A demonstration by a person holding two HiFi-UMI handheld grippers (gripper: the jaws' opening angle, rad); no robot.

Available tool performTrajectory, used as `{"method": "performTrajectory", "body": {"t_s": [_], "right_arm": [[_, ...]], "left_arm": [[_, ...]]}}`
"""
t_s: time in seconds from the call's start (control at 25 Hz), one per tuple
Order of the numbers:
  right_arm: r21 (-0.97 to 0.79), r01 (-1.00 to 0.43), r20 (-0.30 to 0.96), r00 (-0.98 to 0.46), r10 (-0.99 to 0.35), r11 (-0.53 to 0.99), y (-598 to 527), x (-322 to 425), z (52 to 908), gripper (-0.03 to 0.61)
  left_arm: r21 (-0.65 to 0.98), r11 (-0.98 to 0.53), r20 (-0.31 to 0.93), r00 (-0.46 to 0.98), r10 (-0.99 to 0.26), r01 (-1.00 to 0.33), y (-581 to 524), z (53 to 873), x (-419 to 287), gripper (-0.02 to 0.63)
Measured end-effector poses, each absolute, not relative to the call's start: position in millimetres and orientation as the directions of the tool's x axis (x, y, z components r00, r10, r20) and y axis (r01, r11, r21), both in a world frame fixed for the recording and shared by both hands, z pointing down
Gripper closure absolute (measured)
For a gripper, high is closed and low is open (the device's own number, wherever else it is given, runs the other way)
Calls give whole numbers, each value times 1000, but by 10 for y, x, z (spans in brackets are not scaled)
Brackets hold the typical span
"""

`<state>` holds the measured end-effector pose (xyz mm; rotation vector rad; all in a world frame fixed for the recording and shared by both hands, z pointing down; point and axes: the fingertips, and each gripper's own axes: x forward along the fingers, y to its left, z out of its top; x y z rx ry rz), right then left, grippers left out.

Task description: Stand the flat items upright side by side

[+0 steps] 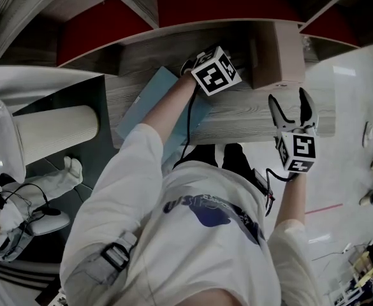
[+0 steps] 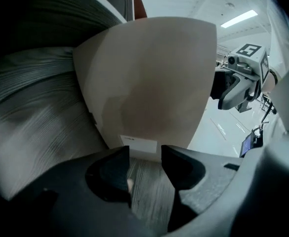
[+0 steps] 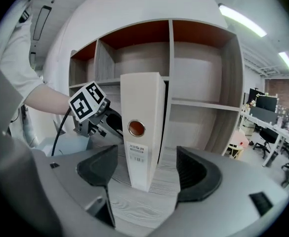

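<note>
White binder (image 3: 142,125) stands upright on the shelf (image 1: 250,116), one item done. Right tongs (image 3: 146,163) are wide open and clear of it. Left tongs (image 2: 145,154) are parted and empty, just behind it. Blue folder (image 1: 143,107) lies flat, not yet stood up.

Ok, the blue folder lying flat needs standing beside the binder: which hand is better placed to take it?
Left, probably. The left tongs are open, empty, and next to the blue folder. The right tongs, also open, face the spine of the upright binder, farther from the folder.
</note>
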<state>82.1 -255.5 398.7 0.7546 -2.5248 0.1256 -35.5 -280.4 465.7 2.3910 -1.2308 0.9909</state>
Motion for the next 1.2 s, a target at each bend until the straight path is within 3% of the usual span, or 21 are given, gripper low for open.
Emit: {"method": "performTrajectory", "body": {"t_s": [0.36, 0.64, 1.0, 1.2], "right_arm": [[-21, -527, 442, -767, -465, 850, -2257, 1480, 3727, 232], [-72, -367, 394, -864, -312, 927, -1967, 1505, 3604, 232], [-94, -102, 419, -907, -53, 990, -1276, 1088, 3683, 232], [-83, -9, 406, -914, 25, 997, -717, 749, 3596, 232]], "left_arm": [[-15, -397, 647, 294, -704, -918, -1937, 4327, -231, 417], [2, -96, 599, 78, -797, -995, -799, 3975, -200, 417], [-60, 311, 633, -277, -723, -949, 967, 3925, -531, 417], [-68, 429, 637, -371, -676, -900, 1786, 3930, -715, 417]]}}
